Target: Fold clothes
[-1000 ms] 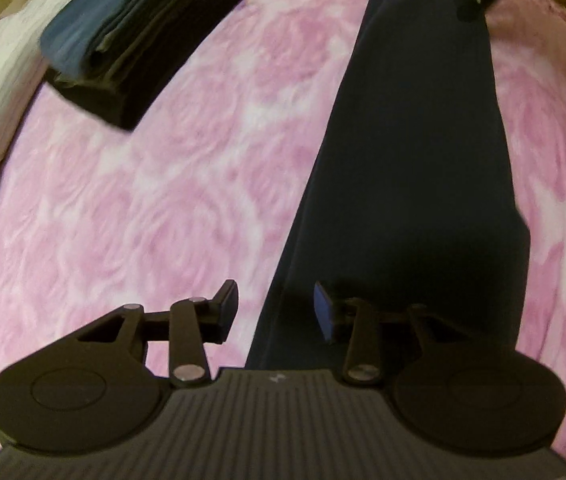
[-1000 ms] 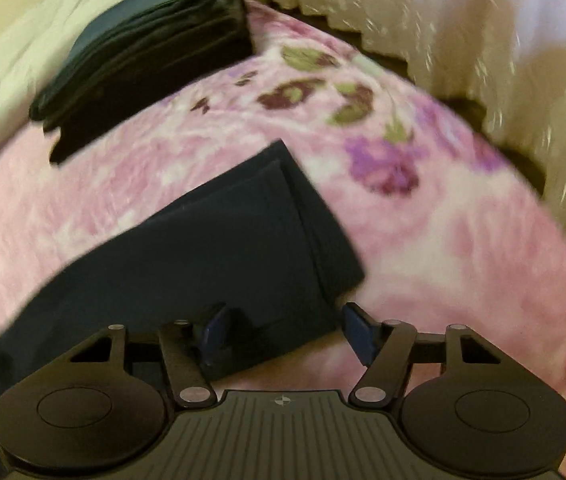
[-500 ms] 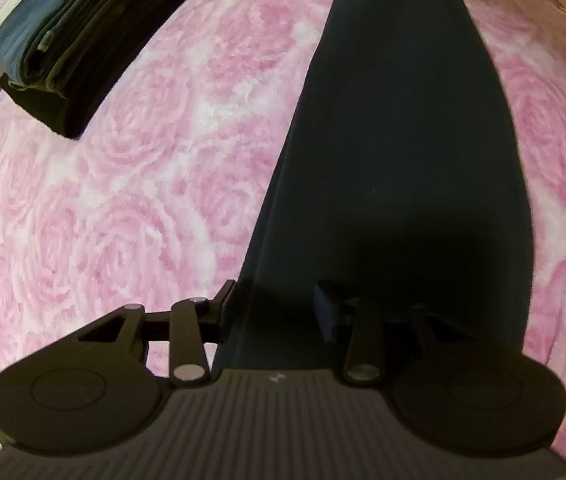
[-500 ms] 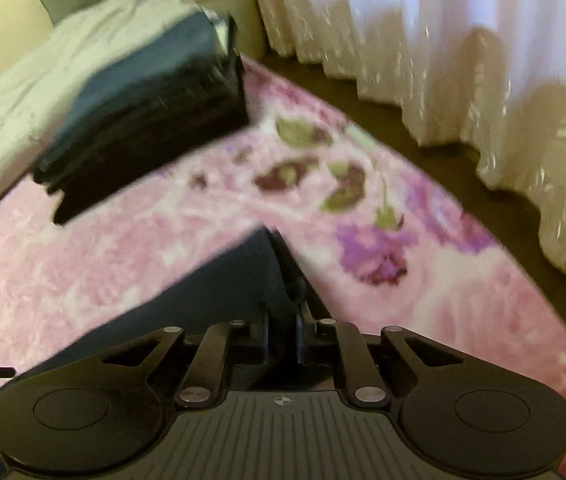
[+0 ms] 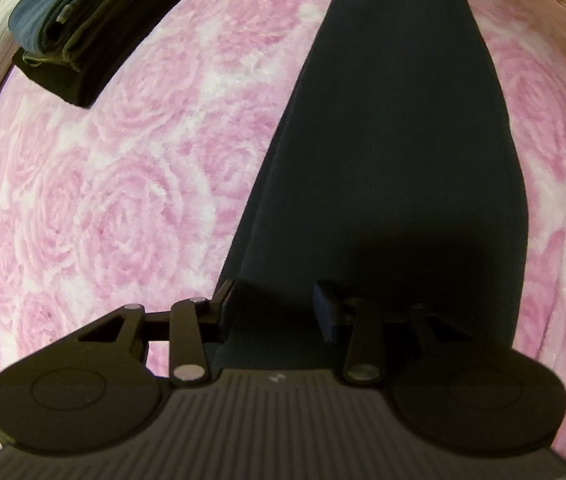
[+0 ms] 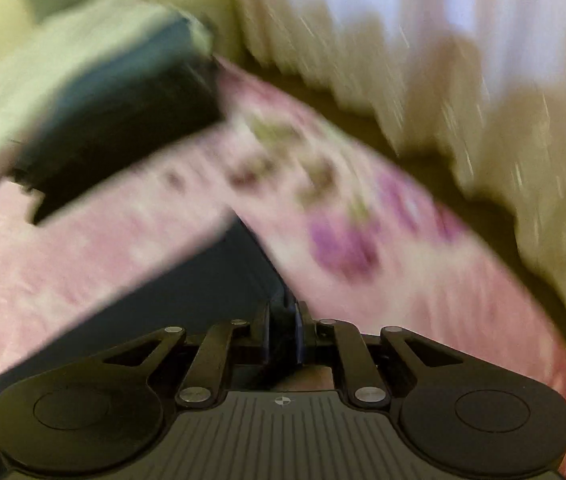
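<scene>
Both claws meet the dark garment [image 5: 395, 152] lying on the pink bed cover [image 5: 123, 200]: the right claw [image 6: 283, 326], wide open a second ago, now pinches its end, while the left claw [image 5: 275, 308] stays part-open over the edge.

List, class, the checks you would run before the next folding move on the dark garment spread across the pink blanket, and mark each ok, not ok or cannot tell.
1. Right tool clamped on the dark garment: ok, its jaws are pinched on a corner of the cloth.
2. Left tool gripping the garment: not ok, jaws part open over its near edge.
3. Garment lying flat: ok in the left view, long and smooth on the pink blanket.
4. Folded stack out of the way: ok, apart from the garment at the far left.
5. Far end of the garment: cannot tell, the right view is blurred.
</scene>
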`<action>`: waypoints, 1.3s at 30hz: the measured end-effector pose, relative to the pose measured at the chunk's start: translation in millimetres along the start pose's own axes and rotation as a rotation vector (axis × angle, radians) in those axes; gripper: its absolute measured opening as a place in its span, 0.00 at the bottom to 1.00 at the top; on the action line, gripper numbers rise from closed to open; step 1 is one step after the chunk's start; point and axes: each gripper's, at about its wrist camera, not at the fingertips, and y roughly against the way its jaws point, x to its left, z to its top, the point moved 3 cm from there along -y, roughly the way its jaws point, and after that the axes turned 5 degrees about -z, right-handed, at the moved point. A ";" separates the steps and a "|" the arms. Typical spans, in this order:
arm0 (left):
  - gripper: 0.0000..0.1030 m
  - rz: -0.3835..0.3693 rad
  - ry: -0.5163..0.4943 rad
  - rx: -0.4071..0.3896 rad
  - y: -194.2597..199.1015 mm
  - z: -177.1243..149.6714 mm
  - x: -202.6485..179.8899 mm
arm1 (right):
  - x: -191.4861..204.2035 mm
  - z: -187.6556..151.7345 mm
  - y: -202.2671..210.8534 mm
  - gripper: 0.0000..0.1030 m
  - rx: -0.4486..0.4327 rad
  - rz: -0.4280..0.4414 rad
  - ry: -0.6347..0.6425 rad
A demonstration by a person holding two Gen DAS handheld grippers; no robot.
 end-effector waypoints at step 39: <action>0.41 0.326 0.940 -0.075 187.2 -474.1 61.1 | 460.7 -223.6 70.2 0.70 0.139 0.426 0.822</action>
